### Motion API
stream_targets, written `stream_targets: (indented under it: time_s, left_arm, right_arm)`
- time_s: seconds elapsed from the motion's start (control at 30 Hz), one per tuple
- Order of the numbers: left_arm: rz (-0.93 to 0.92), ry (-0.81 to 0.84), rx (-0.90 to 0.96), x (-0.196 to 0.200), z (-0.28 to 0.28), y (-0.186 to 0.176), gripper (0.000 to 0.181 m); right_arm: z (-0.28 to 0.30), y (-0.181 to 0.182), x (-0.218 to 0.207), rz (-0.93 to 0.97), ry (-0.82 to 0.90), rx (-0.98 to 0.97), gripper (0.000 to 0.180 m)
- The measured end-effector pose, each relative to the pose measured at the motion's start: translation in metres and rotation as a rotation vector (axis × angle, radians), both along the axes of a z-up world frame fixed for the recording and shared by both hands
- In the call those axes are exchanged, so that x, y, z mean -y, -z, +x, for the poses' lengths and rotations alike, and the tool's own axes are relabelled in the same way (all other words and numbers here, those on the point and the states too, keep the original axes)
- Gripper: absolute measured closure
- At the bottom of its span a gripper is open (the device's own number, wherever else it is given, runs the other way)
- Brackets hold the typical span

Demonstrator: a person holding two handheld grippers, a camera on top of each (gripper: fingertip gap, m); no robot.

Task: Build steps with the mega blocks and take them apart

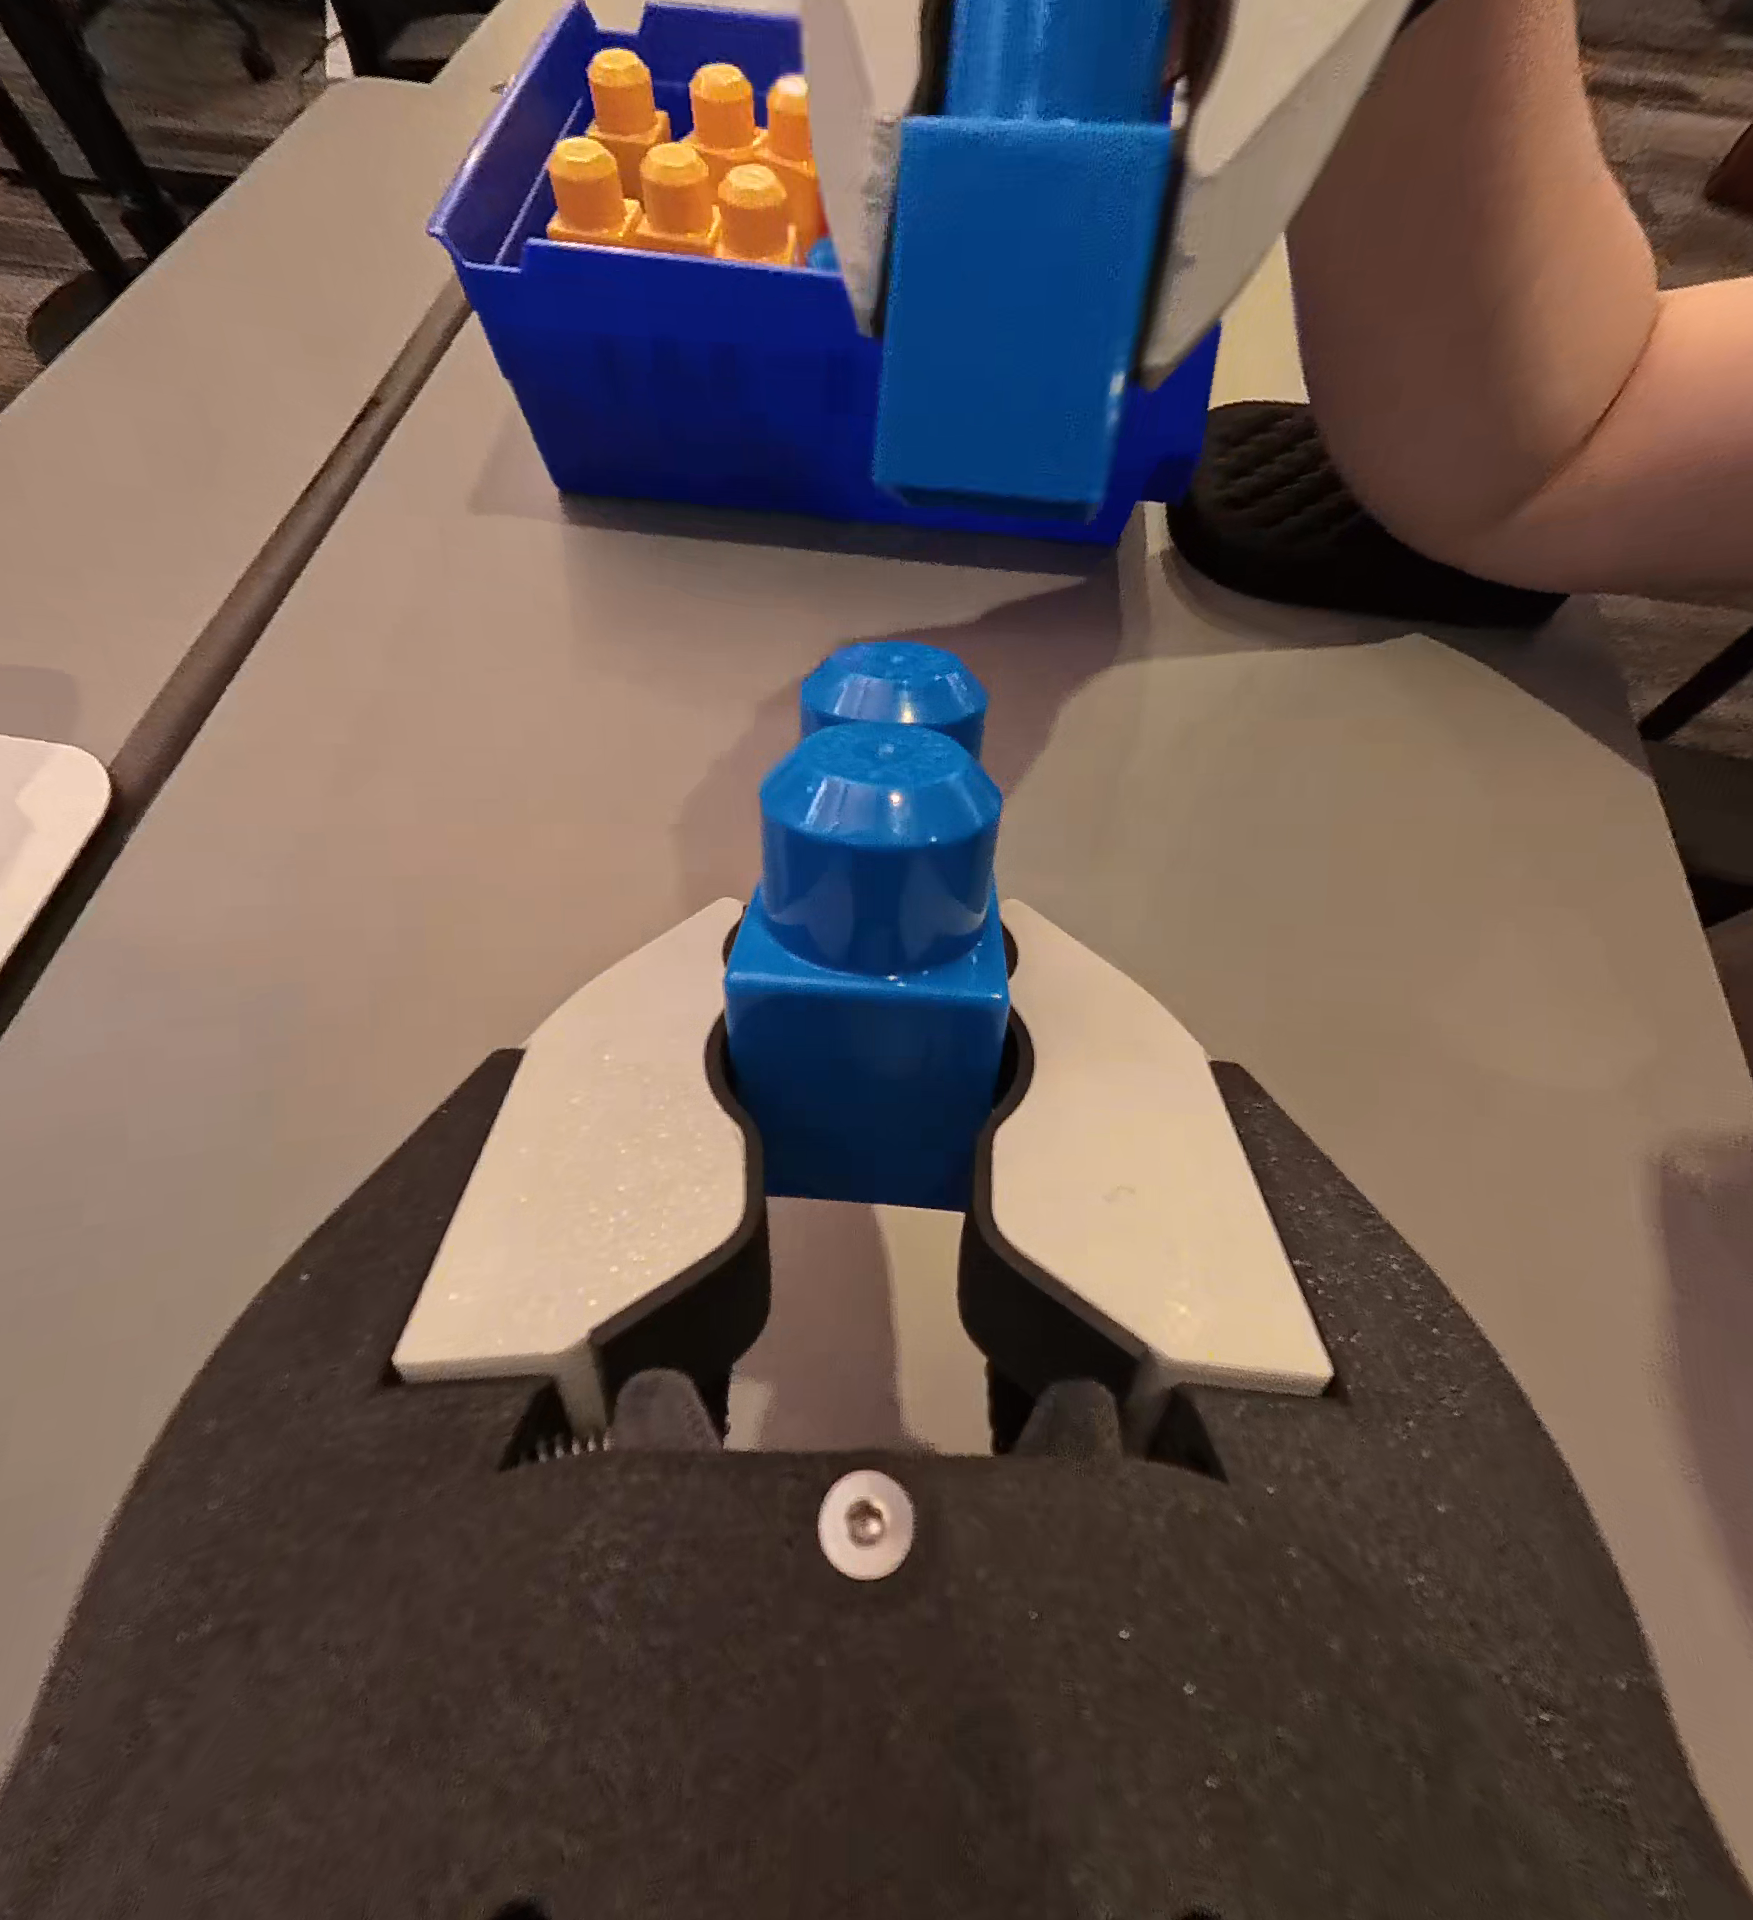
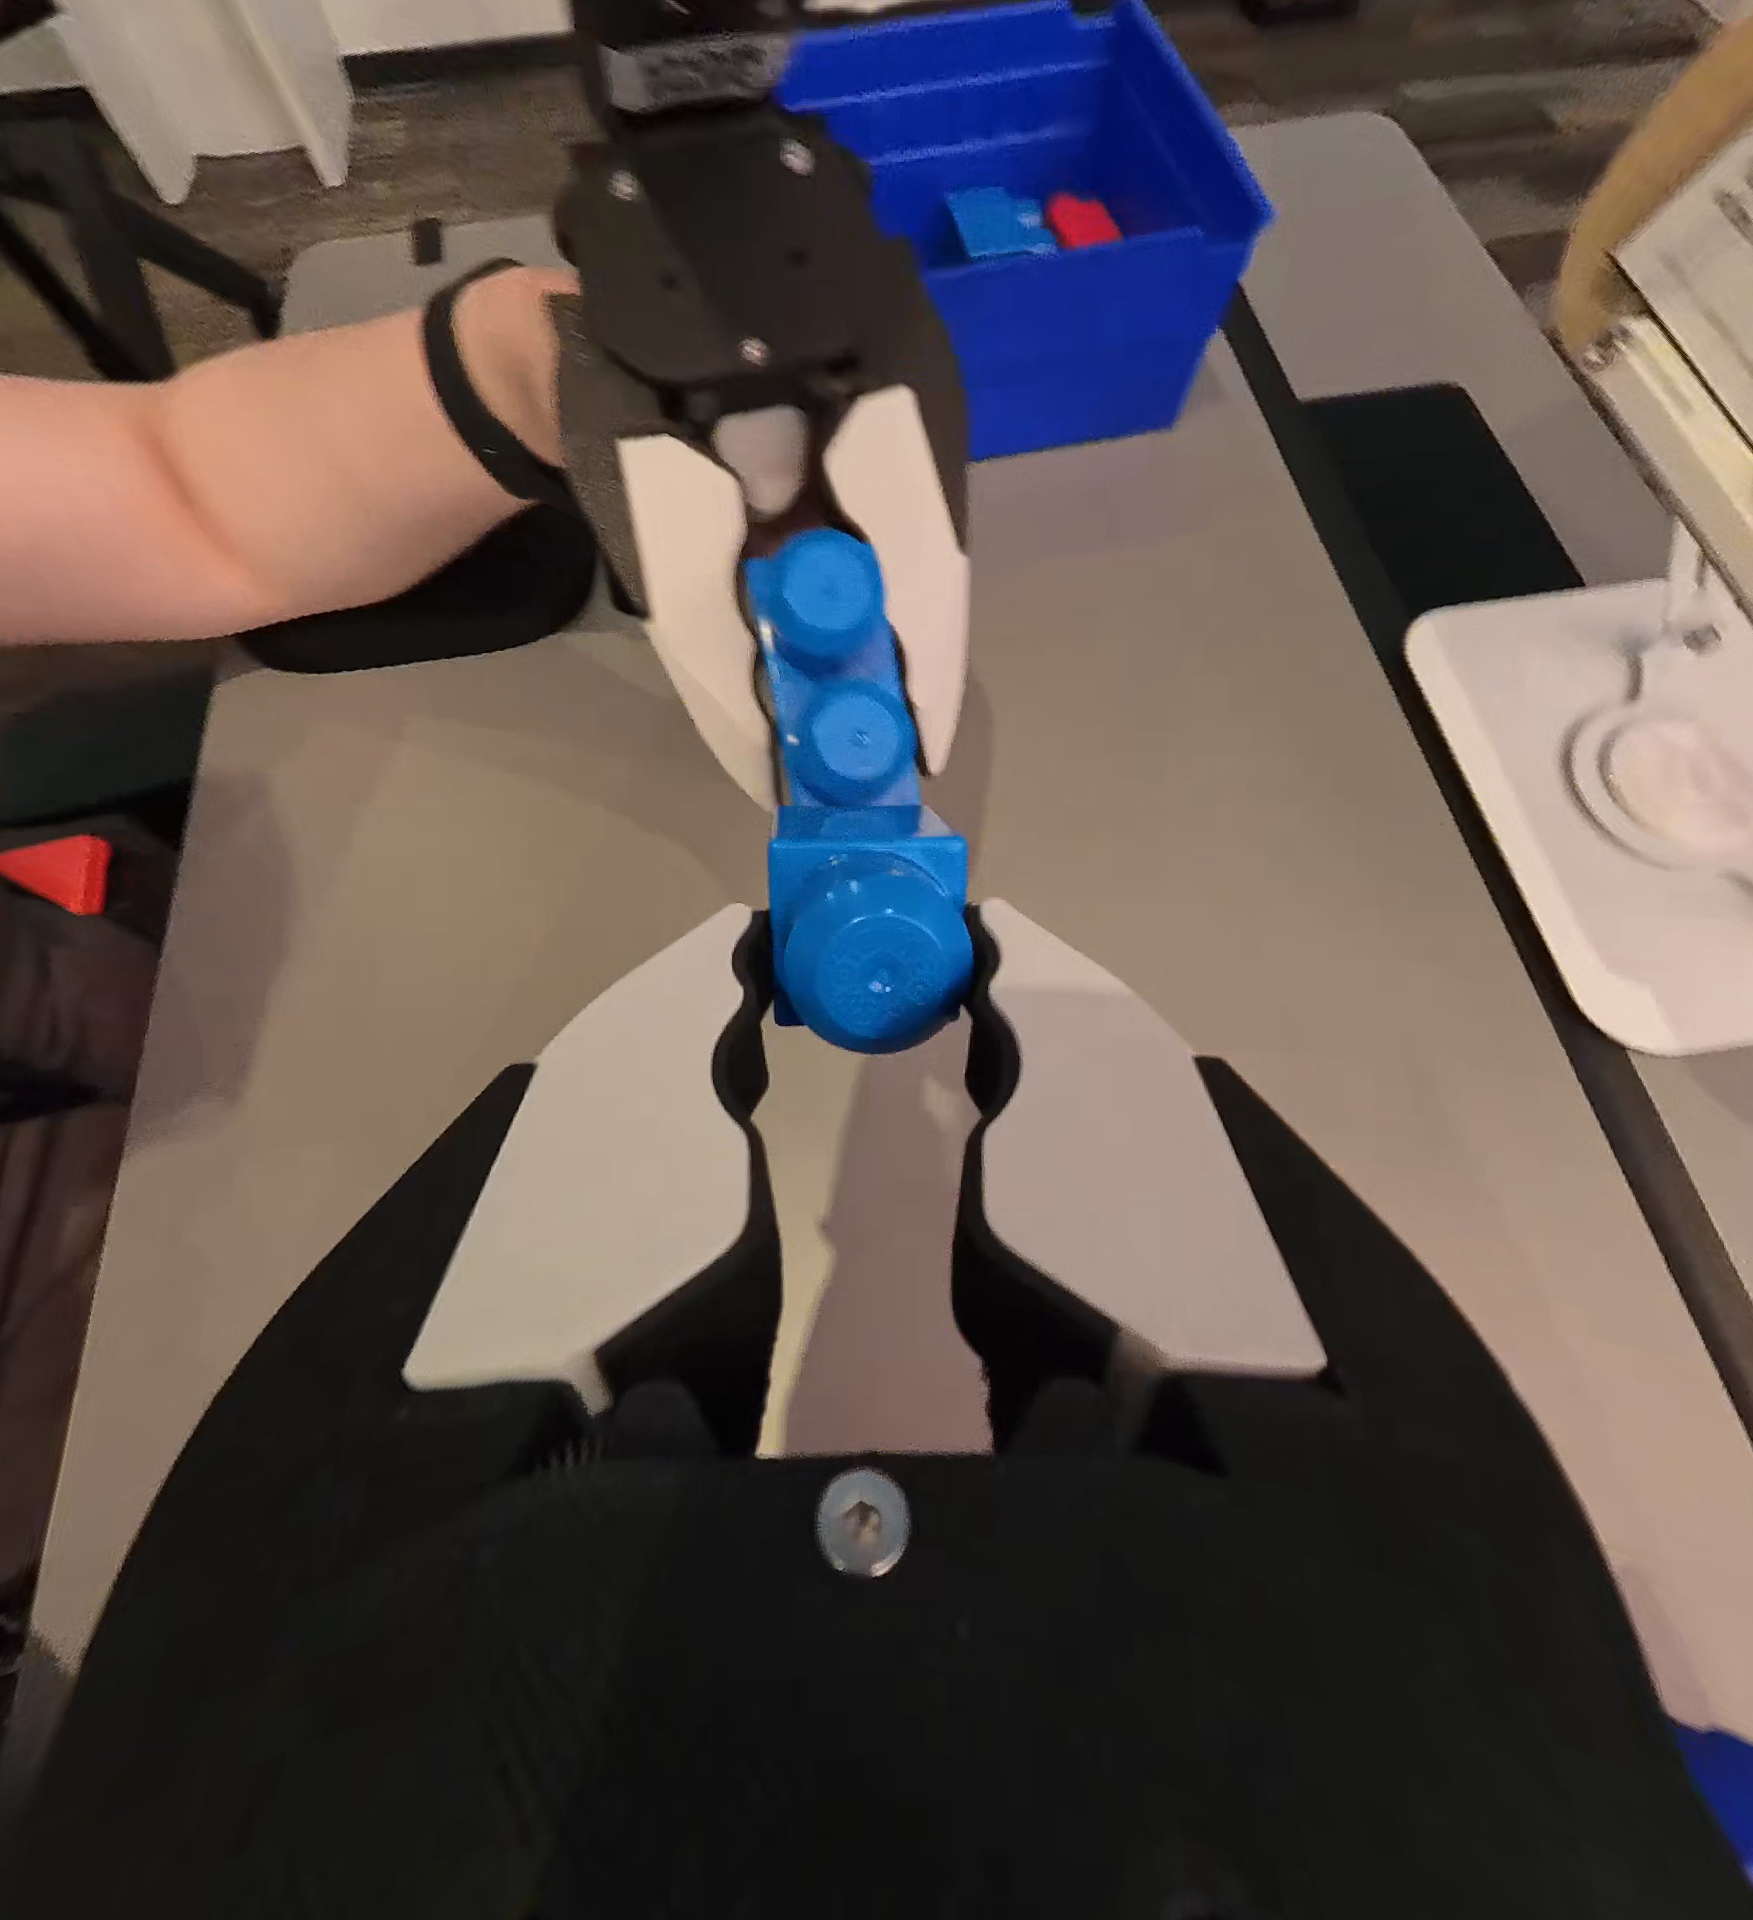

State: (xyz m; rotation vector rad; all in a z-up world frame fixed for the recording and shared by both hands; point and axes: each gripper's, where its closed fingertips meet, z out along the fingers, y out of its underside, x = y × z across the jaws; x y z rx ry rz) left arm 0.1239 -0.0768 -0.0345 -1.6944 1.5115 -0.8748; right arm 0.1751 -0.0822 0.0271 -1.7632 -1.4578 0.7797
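Observation:
My left gripper [image 1: 867, 925] is shut on a blue two-stud block [image 1: 867, 1081], studs up, just above the grey table [image 1: 436, 831]. My right gripper [image 1: 1007, 343] comes in from above at the far end, shut on a second blue block [image 1: 1007, 312] held in the air. A gap shows between the two blocks. In the right wrist view my right gripper [image 2: 867, 925] holds its block [image 2: 867, 966] with a stud facing the camera. Just beyond it, the left gripper [image 2: 841, 758] holds the two-stud block [image 2: 830, 665].
A blue bin [image 1: 695, 395] with orange blocks [image 1: 674, 177] stands at the far end in the left wrist view. Another blue bin [image 2: 1080, 343] holds blue and red blocks [image 2: 1080, 223]. A white stand base [image 2: 1630, 831] sits at the right. A person's arm [image 1: 1526, 364] reaches in. The tips of one gripper are about 9 cm away from the tips of the other.

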Motion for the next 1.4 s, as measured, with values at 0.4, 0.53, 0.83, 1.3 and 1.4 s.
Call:
stream_targets:
  time_s: [0.4,0.53,0.83,1.3,1.4]
  left_arm:
    - [-0.016,0.046,-0.026,0.022,0.018,0.003,0.140]
    - [-0.154,0.060,0.074,0.026,0.020,-0.002,0.140]
    - [-0.450,0.050,0.231,0.020,0.021,-0.009,0.141]
    - [-0.401,0.016,0.462,0.010,0.009,-0.060,0.140]
    - [-0.389,-0.008,0.533,0.006,0.004,-0.075,0.140]
  right_arm:
    - [-0.019,0.023,0.014,0.038,-0.077,0.116,0.144]
    - [-0.021,0.021,0.011,0.001,-0.054,0.079,0.144]
    - [-0.026,0.016,-0.006,-0.262,0.020,-0.148,0.144]
    - [-0.040,-0.031,-0.014,-0.221,0.007,-0.512,0.127]
    - [-0.046,-0.028,-0.009,-0.226,-0.028,-0.511,0.128]
